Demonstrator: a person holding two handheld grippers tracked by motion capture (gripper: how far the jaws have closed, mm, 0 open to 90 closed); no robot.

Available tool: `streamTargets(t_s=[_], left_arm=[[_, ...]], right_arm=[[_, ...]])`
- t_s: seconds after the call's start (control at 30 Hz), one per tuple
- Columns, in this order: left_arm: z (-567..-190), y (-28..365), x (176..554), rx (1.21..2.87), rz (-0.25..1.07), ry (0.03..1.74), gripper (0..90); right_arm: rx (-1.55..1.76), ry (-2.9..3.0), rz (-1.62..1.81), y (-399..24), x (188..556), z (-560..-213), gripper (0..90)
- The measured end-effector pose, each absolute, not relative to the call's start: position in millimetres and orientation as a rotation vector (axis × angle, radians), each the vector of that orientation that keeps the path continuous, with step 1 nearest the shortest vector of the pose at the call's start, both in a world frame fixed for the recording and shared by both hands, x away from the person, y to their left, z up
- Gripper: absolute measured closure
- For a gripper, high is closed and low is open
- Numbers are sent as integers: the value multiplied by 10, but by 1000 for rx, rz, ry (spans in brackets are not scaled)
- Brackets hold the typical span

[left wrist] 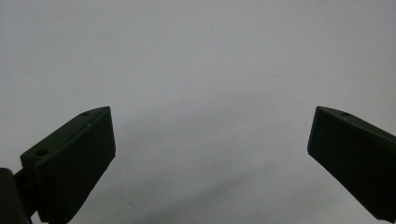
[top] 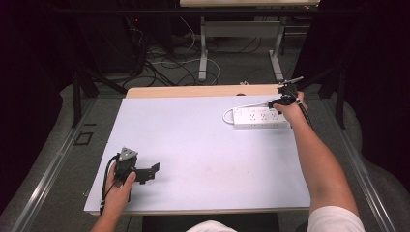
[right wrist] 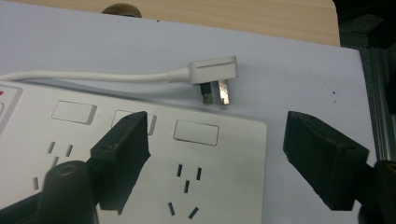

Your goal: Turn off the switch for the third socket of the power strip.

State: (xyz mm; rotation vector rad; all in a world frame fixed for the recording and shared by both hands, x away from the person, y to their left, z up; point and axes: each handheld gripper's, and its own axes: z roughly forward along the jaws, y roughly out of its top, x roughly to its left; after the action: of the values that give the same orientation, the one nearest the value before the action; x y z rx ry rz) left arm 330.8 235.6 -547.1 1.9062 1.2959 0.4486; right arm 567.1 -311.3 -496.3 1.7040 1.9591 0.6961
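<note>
power strip [right wrist: 140, 154] cut off at left edge

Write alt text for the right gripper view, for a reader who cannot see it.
The right gripper hangs with its two black jaws open over the end of a white power strip, nothing between them. Just beyond the strip, its white plug lies unplugged on the pale table cover, prongs bare, with the cord running off to the left.
</note>
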Motion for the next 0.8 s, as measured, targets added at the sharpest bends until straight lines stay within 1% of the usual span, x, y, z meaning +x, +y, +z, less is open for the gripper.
streamTargets(t_s=[0.07,0.17,0.27,0.33,0.8], left_arm=[[-5471,2355,3307,1907,448,1297,7],[-5473,2349,3305,1899,447,1300,7],[-5475,2349,3305,1894,450,1298,7],[-5469,2354,3303,1901,444,1299,7],[-5479,2344,3301,1883,461,1298,7]], right_arm=[[1699,1950,698,-3107,5660,-4946,166],[1686,1948,703,-3103,5641,-4914,135],[1674,1940,705,-3103,5625,-4895,15],[1673,1940,723,-3099,5608,-4880,0],[1592,1991,765,-3017,5434,-4713,0]])
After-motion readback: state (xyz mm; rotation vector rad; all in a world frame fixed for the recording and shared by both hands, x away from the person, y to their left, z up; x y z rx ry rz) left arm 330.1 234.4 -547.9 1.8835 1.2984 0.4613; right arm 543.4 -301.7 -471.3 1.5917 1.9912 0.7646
